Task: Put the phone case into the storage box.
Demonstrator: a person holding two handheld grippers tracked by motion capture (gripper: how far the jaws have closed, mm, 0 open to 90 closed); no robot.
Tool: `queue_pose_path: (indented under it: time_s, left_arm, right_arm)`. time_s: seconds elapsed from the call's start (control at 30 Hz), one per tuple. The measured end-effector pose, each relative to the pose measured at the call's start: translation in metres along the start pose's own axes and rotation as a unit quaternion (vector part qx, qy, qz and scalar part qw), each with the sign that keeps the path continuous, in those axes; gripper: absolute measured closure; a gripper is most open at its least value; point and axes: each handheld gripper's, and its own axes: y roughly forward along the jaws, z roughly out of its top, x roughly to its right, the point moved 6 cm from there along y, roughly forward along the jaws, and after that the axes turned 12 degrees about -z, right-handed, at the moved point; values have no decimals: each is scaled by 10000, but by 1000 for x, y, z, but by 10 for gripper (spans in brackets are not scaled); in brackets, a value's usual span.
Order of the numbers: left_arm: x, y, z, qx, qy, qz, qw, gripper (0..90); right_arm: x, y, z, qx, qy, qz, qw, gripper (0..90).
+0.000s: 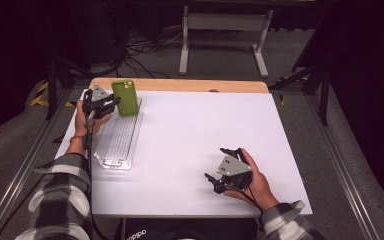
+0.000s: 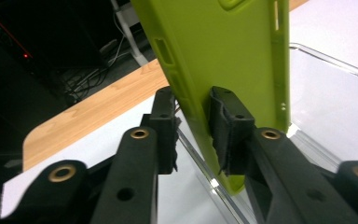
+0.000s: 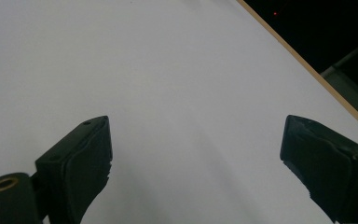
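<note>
Lab: rig frame (image 1: 325, 90), floor cables (image 1: 140, 50)

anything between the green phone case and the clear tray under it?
Nothing visible. The left gripper holds the green phone case upright at the far end of the clear tray, whose slots near it look empty.

There was one green phone case (image 1: 125, 97), standing at the far end of one clear plastic tray (image 1: 117, 142) near the table's (image 1: 190, 130) left edge. Two handheld grippers were counted: the left gripper (image 1: 105, 104) and the right gripper (image 1: 224, 169).
</note>
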Motion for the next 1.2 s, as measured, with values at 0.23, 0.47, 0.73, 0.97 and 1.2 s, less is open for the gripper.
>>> queue_pose_path:
  time_s: [0.23,0.47,0.73,0.97,1.2]
  left_arm:
    - [-1,2,-1,-42,-15,128,9999,732]
    - [-2,5,-6,-60,-162,142,9997,731]
    - [-2,4,-8,38,-267,124,9996,726]
    - [0,2,-6,112,-284,107,9995,729]
    - [0,1,-6,166,-356,118,9992,731]
  right_arm:
    - [0,0,0,17,0,-18,10000,100]
    - [1,-1,0,25,-1,-36,10000,101]
    - [-2,0,0,-11,-60,13,10000,101]
    - [0,0,0,-9,-11,-19,10000,101]
    - [-1,0,1,-5,-34,7,10000,101]
